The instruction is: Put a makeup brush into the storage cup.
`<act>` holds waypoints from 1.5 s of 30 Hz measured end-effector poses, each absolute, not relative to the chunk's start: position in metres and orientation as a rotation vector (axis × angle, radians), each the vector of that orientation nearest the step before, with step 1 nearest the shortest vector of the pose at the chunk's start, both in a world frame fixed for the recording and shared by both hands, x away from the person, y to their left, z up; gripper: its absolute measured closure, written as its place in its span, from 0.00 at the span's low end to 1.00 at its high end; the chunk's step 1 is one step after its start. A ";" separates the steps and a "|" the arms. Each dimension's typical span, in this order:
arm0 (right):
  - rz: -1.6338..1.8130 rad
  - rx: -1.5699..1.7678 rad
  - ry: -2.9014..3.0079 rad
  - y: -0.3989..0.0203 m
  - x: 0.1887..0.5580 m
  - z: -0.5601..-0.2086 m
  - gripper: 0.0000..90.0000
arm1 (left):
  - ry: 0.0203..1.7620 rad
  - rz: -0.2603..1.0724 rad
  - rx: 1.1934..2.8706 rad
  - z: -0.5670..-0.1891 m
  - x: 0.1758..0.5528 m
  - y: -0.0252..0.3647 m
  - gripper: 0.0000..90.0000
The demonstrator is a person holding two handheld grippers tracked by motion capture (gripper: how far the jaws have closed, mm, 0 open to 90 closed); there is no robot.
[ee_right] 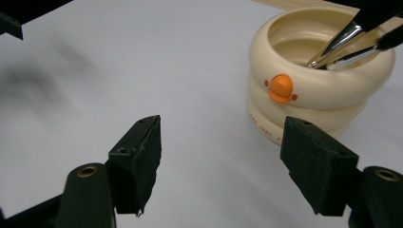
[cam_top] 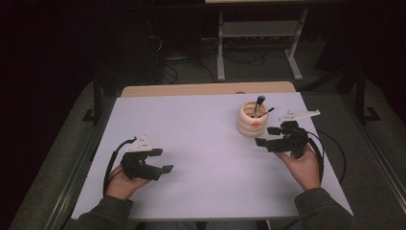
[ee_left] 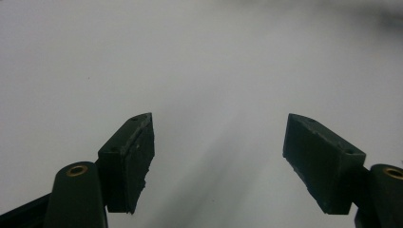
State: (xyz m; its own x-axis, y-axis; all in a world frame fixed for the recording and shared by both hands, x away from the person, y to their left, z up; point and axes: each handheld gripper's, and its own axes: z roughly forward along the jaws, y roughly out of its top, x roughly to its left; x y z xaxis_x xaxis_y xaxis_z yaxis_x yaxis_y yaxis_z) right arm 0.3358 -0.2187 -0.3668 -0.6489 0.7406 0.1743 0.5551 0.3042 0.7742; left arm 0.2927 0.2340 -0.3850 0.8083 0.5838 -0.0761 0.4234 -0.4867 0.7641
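Right gripper view shows me my right gripper (ee_right: 221, 166) with jaws spread and empty; the cream ringed holder (ee_right: 313, 90) with brushes (ee_right: 340, 45) sits just ahead, beyond its right-hand jaw. My left gripper (ee_left: 218, 161) gapes empty over bare table (ee_left: 199, 61).

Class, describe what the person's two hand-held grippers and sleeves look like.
Each hand-held gripper, left and right, is black with blocky dark jaw pads, brass-ringed holes, a pale three-cornered top plate and a trailing black cable. The sleeves are dark grey-green.
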 end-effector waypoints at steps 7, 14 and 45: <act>1.242 1.179 2.372 -0.214 0.329 -0.374 0.31 | 0.755 0.247 2.146 -0.386 0.292 0.238 0.27; 1.251 1.172 2.376 -0.212 0.319 -0.383 0.29 | 0.777 0.247 2.138 -0.389 0.290 0.242 0.26; 1.232 1.195 2.341 -0.210 0.293 -0.411 0.18 | 0.775 0.242 2.137 -0.399 0.275 0.248 0.24</act>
